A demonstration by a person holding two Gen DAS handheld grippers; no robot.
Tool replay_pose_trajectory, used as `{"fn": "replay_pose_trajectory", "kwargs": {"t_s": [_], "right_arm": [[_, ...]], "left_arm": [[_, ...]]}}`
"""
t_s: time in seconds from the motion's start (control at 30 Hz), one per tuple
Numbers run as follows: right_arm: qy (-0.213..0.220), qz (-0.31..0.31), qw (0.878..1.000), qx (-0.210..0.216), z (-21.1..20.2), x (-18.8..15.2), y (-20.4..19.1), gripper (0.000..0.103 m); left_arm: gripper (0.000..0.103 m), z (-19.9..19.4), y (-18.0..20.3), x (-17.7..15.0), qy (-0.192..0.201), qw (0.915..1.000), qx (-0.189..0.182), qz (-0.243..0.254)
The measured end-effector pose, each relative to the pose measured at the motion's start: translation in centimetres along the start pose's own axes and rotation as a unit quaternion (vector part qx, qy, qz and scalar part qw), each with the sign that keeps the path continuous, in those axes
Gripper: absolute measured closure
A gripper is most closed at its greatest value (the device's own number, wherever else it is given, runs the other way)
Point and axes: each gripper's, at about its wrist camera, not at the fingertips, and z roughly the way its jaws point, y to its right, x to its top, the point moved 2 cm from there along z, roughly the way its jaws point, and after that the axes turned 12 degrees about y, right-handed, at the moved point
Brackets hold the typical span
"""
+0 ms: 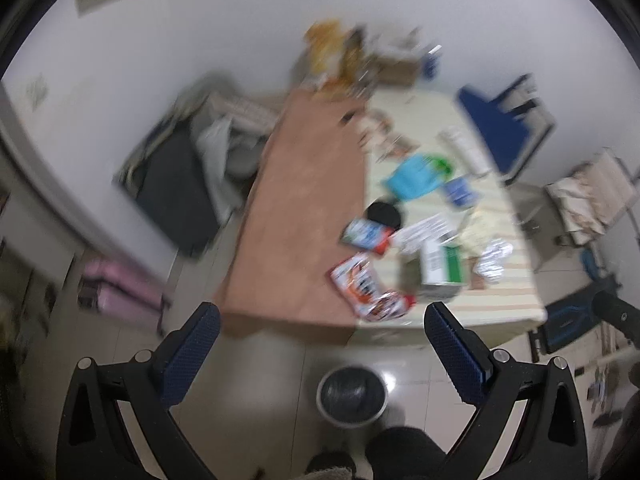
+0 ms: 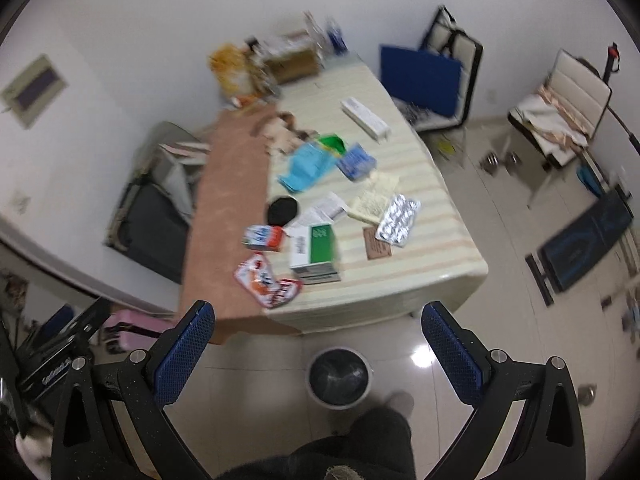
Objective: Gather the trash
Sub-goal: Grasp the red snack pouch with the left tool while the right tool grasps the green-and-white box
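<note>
Both views are blurred and look down on a table (image 1: pixel 500 296) (image 2: pixel 448 264) strewn with trash. Near its front edge lie a red-and-white snack wrapper (image 1: pixel 360 284) (image 2: pixel 264 280), a green-and-white box (image 1: pixel 440 268) (image 2: pixel 316 252), a small blue-and-red carton (image 1: pixel 366 234) (image 2: pixel 264 238), a silver blister pack (image 1: pixel 494 260) (image 2: pixel 398 218), a black round lid (image 1: pixel 382 214) (image 2: pixel 282 210) and a light blue bag (image 1: pixel 412 178) (image 2: pixel 308 168). A grey bin (image 1: pixel 352 396) (image 2: pixel 340 376) stands on the floor below. My left gripper (image 1: pixel 322 320) and right gripper (image 2: pixel 318 316) are open and empty, high above the floor in front of the table.
A brown cloth (image 1: pixel 296 208) (image 2: pixel 228 208) covers the table's left part. A dark suitcase (image 1: pixel 172 188) leans at the left wall, a pink case (image 1: pixel 120 288) lies on the floor. Chairs (image 2: pixel 560 108) and a blue panel (image 2: pixel 420 76) stand to the right. Clutter is piled at the table's far end (image 2: pixel 256 64).
</note>
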Motion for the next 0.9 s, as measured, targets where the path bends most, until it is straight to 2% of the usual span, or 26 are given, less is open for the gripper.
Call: {"fn": "replay_pose_trajectory", "kwargs": {"t_s": [0.13, 0.23, 0.43, 0.5, 0.53, 0.57, 0.6, 0.63, 0.8, 0.83, 0.9], "right_arm": [[-0.055, -0.001, 0.998, -0.042, 10.5, 0.5, -0.4, 0.0], [-0.107, -0.02, 0.992, -0.058, 19.5, 0.3, -1.8, 0.0], [-0.193, -0.082, 0.975, -0.069, 32.2, -1.3, -4.1, 0.0], [-0.213, -0.096, 0.97, -0.068, 34.3, -2.0, -4.4, 0.0], [-0.225, -0.11, 0.966, -0.066, 35.5, -2.3, -4.5, 0.002], [-0.226, -0.119, 0.965, -0.061, 36.0, -2.4, -4.5, 0.007], [-0.227, -0.132, 0.963, -0.055, 36.3, -2.4, -4.3, 0.019], [-0.228, -0.14, 0.962, -0.055, 36.3, -2.3, -4.0, 0.023], [-0.217, -0.142, 0.964, -0.056, 35.8, -0.6, -1.0, 0.023], [-0.215, -0.138, 0.965, -0.058, 35.7, -0.2, -0.2, 0.023], [-0.219, -0.134, 0.965, -0.058, 35.9, 0.0, 0.7, 0.023]], "left_arm": [[0.0, 6.3, -1.1, -2.0, -0.07, 0.9962, 0.035, -0.039], [0.0, 10.6, -1.4, -3.7, -0.123, 0.9873, 0.07, -0.071], [0.0, 17.6, -1.2, -6.6, -0.218, 0.9583, 0.09, -0.162], [0.0, 19.8, -0.8, -7.2, -0.245, 0.9449, 0.08, -0.202], [0.0, 20.6, -0.4, -7.4, -0.253, 0.9408, 0.073, -0.214], [0.0, 21.7, 0.1, -7.5, -0.263, 0.9347, 0.062, -0.231], [0.0, 22.6, 0.6, -7.6, -0.272, 0.9288, 0.049, -0.247], [0.0, 23.2, 1.0, -7.6, -0.276, 0.9261, 0.042, -0.254], [0.0, 26.9, 3.6, -7.7, -0.303, 0.9089, 0.01, -0.286], [0.003, 27.4, 3.8, -7.8, -0.307, 0.9073, 0.01, -0.287], [0.015, 28.1, 4.3, -8.1, -0.316, 0.9053, 0.02, -0.283]]}}
